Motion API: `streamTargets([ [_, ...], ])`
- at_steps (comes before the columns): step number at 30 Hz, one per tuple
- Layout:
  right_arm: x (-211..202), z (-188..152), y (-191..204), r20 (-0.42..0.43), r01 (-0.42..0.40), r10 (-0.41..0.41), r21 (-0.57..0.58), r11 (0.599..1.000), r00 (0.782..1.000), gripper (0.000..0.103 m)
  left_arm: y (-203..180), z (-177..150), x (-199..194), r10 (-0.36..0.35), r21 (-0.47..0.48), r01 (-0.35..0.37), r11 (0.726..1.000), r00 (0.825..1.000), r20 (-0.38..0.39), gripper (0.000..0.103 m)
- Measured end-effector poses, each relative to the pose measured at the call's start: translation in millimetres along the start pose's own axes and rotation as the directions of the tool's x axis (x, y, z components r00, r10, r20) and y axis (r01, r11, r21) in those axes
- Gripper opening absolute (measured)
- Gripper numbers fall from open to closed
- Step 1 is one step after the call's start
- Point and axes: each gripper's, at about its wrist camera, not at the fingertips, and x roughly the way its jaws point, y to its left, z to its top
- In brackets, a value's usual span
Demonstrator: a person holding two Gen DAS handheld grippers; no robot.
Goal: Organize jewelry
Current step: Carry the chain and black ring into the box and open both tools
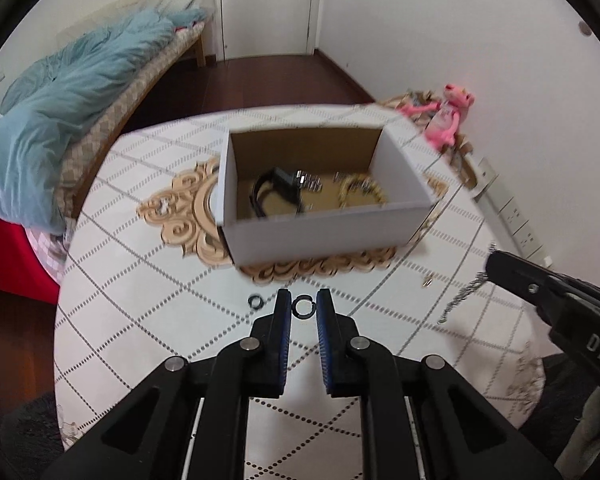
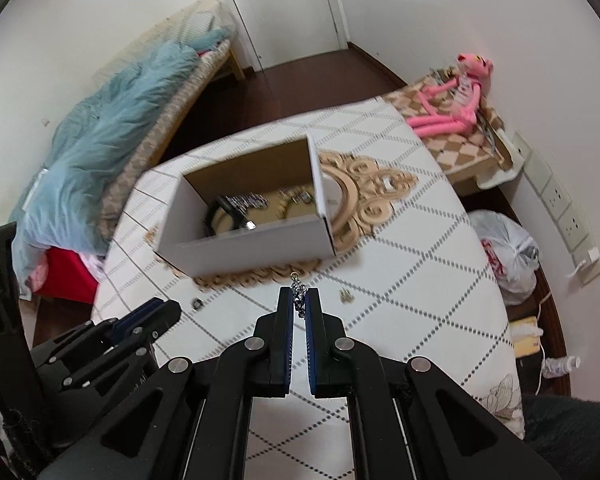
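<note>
Right gripper clamping a silver chain, chain dangling from the tips above the quilted tabletop. Left gripper hovering parted around a black ring lying on the cloth, not pinching it. Second black ring sitting just left. White cardboard box standing beyond, holding a black watch and beaded bracelet.
</note>
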Motion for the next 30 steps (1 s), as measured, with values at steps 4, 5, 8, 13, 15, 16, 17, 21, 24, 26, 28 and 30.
streamTargets([
  [4, -16, 21, 10, 0.037, -0.031, 0.032, -0.017, 0.999, 0.999, 0.006, 1, 20, -22, -0.014, -0.003, 0.014, 1.000, 0.998, 0.054, 0.010],
  [5, -20, 28, 13, 0.047, -0.042, 0.043, -0.021, 0.999, 0.998, 0.006, 1, 25, -26, -0.018, -0.005, 0.018, 1.000, 0.998, 0.064, 0.010],
  [8, -32, 53, 21, 0.080, -0.068, 0.072, -0.044, 0.997, 0.994, 0.006, 5, 43, -33, -0.037, -0.019, 0.039, 0.999, 0.996, 0.080, 0.010],
  [13, -30, 100, 37, 0.107, -0.074, 0.086, -0.107, 0.992, 0.991, 0.006, 21, 77, -26, -0.073, -0.060, 0.076, 0.995, 0.996, 0.060, 0.010],
  [15, -20, 114, 40, 0.090, -0.079, 0.090, -0.111, 0.991, 0.992, 0.006, 29, 89, -16, -0.089, -0.075, 0.092, 0.993, 0.995, 0.039, 0.010],
  [16, -14, 120, 41, 0.076, -0.082, 0.091, -0.114, 0.990, 0.993, 0.006, 31, 93, -11, -0.097, -0.079, 0.099, 0.992, 0.995, 0.026, 0.010],
  [17, -4, 126, 42, 0.054, -0.083, 0.089, -0.115, 0.990, 0.995, 0.006, 33, 96, -8, -0.103, -0.084, 0.104, 0.991, 0.995, 0.019, 0.010],
  [21, 31, 137, 39, -0.039, -0.100, 0.096, -0.099, 0.990, 0.995, 0.006, 41, 108, 14, -0.139, -0.115, 0.134, 0.984, 0.990, -0.037, 0.010],
  [24, 60, 137, 32, -0.111, -0.107, 0.098, -0.080, 0.991, 0.989, 0.006, 43, 113, 31, -0.161, -0.129, 0.150, 0.980, 0.984, -0.082, 0.010],
  [26, 74, 135, 27, -0.146, -0.106, 0.095, -0.068, 0.992, 0.985, 0.006, 43, 117, 39, -0.168, -0.128, 0.154, 0.980, 0.981, -0.101, 0.010],
  [28, 86, 134, 22, -0.173, -0.099, 0.087, -0.064, 0.993, 0.981, 0.006, 40, 118, 49, -0.175, -0.130, 0.159, 0.979, 0.977, -0.121, 0.010],
  [30, 97, 133, 18, -0.201, -0.094, 0.081, -0.059, 0.994, 0.976, 0.006, 38, 120, 57, -0.170, -0.128, 0.153, 0.980, 0.976, -0.136, 0.010],
])
